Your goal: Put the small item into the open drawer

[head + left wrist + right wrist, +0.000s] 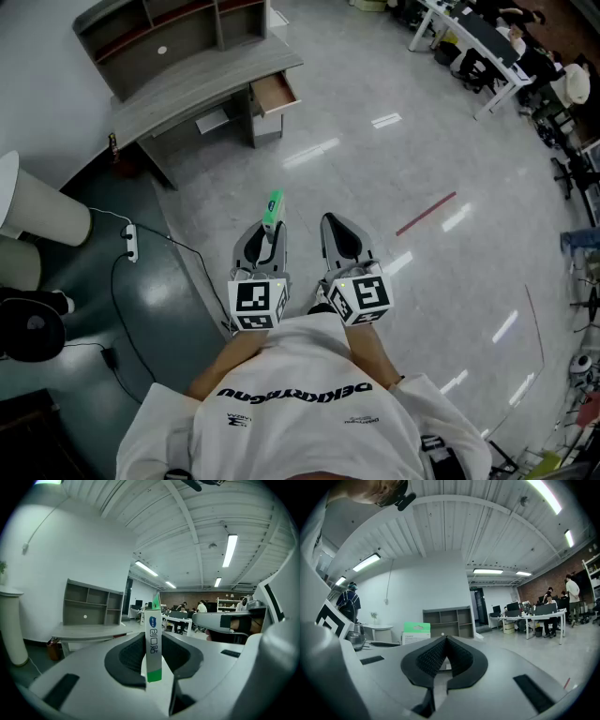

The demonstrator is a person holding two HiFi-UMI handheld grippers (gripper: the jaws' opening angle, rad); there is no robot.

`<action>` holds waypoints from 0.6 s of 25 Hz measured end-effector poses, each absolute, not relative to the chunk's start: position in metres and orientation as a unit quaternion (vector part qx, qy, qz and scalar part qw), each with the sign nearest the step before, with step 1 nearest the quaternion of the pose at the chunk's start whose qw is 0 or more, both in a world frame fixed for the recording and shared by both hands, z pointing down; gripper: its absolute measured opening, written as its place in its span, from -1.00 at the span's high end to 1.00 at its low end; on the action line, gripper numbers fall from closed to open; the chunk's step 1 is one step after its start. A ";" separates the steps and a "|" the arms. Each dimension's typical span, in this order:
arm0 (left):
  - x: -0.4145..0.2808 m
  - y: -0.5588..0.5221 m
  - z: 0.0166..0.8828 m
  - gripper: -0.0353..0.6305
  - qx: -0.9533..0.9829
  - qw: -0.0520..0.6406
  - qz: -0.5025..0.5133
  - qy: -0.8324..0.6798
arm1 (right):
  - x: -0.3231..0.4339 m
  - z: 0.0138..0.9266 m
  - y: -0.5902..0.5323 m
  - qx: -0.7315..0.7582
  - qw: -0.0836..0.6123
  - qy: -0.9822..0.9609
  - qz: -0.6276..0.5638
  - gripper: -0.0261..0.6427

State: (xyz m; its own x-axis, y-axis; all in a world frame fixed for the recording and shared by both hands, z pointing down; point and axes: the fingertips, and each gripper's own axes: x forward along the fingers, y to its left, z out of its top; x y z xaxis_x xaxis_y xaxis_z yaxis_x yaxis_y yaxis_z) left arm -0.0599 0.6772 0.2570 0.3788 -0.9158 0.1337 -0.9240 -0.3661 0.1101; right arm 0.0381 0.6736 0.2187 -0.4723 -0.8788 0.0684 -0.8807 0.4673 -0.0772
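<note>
The small item is a slim green-and-white box (pixel 273 210) (pixel 153 641). It stands upright between the jaws of my left gripper (pixel 269 234) (pixel 153 658), whose pads press on both of its sides. My right gripper (pixel 330 225) (pixel 446 641) is beside it, shut with nothing inside; the right gripper view also catches the box (pixel 416 632) at the left. The grey desk (pixel 202 80) (pixel 89 631) stands some way ahead across the floor. Its wooden drawer (pixel 274 94) is pulled open at the desk's right end.
A grey shelf unit (pixel 164 33) (pixel 91 604) sits on the desk against the wall. A power strip (pixel 131 242) with cables lies on the dark floor at left, near a white column (pixel 42 211). Office desks with seated people (pixel 487 42) fill the far right. A red line (pixel 425 214) marks the floor.
</note>
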 end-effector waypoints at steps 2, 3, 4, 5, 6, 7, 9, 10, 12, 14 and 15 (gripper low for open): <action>-0.068 0.679 0.255 0.59 0.825 0.082 0.021 -0.559 | 0.030 0.217 0.675 0.510 0.014 -0.859 0.047 0.83; -0.071 0.679 0.254 0.59 0.824 0.081 0.020 -0.560 | 0.026 0.216 0.674 0.509 0.015 -0.859 0.046 0.84; -0.073 0.677 0.254 0.59 0.825 0.080 0.019 -0.559 | 0.023 0.215 0.672 0.508 0.016 -0.860 0.045 0.84; -0.074 0.675 0.254 0.59 0.826 0.079 0.020 -0.558 | 0.020 0.215 0.670 0.508 0.015 -0.860 0.044 0.84; -0.075 0.672 0.255 0.59 0.826 0.077 0.021 -0.558 | 0.018 0.215 0.666 0.507 0.014 -0.860 0.045 0.84; -0.076 0.669 0.256 0.59 0.826 0.076 0.022 -0.558 | 0.016 0.215 0.662 0.507 0.013 -0.861 0.046 0.83; -0.079 0.658 0.260 0.59 0.825 0.074 0.025 -0.560 | 0.013 0.217 0.650 0.504 0.009 -0.862 0.048 0.84; -0.080 0.650 0.263 0.59 0.825 0.075 0.026 -0.560 | 0.012 0.219 0.642 0.503 0.008 -0.863 0.049 0.83; -0.083 0.628 0.270 0.59 0.824 0.076 0.028 -0.561 | 0.010 0.226 0.620 0.502 0.007 -0.863 0.050 0.83; -0.084 0.599 0.278 0.59 0.823 0.075 0.030 -0.563 | 0.009 0.234 0.588 0.499 0.007 -0.865 0.053 0.83; -0.084 0.582 0.280 0.59 0.822 0.073 0.031 -0.564 | 0.011 0.237 0.570 0.499 0.006 -0.865 0.052 0.83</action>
